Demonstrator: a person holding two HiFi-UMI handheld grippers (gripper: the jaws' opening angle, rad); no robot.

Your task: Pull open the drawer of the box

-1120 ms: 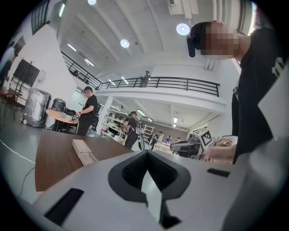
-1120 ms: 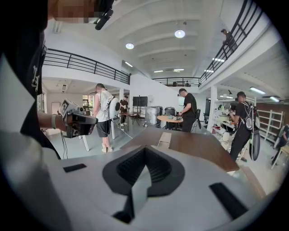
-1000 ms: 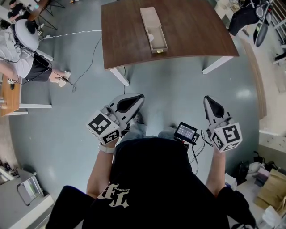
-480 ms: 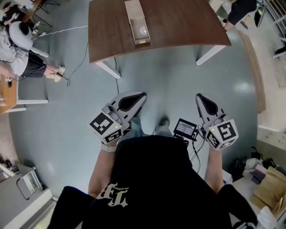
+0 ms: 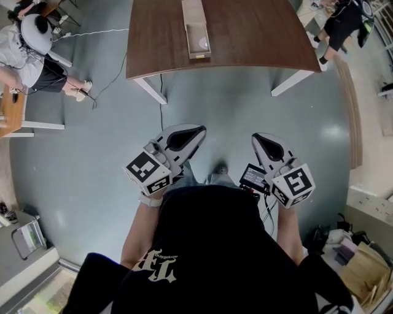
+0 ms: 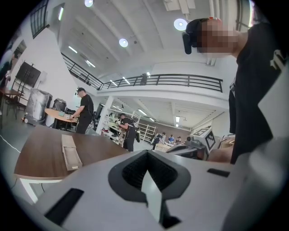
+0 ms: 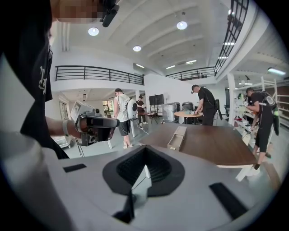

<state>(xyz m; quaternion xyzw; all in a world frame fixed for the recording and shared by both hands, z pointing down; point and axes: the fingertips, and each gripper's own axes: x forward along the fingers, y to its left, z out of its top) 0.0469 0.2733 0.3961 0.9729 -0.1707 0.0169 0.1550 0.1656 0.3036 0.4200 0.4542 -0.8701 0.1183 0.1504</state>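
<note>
Both tools first: the left gripper (image 5: 195,131), just toward 9 o'clock of centre in the head view, and the right gripper (image 5: 260,140), toward 3 o'clock, are held close to the person's body, jaws pressed together on nothing at all. Up at 12 o'clock sits the brown table (image 5: 258,30), well apart from both. On it lies the long box (image 5: 193,11) with its drawer (image 5: 198,34) drawn out toward the table's near edge, so the job looks done, or close to it.

What could go wrong? Biggest first: any fresh approach crosses open floor, and a cable (image 5: 98,31) trails there at 11 o'clock, a likely tripping hazard. Next, the box looks light and unfixed, so a tug with nothing bracing it would probably drag it toward the edge. Then the drawer: pulled further, it could come right out and spill the small pale round thing (image 5: 203,42) inside. And closed jaws would only bump the front, not grip it.

Hard to read: the box's far end is cut off at the top of the head view, the drawer's handle is too small to make out, and the pale thing cannot be identified.
</note>
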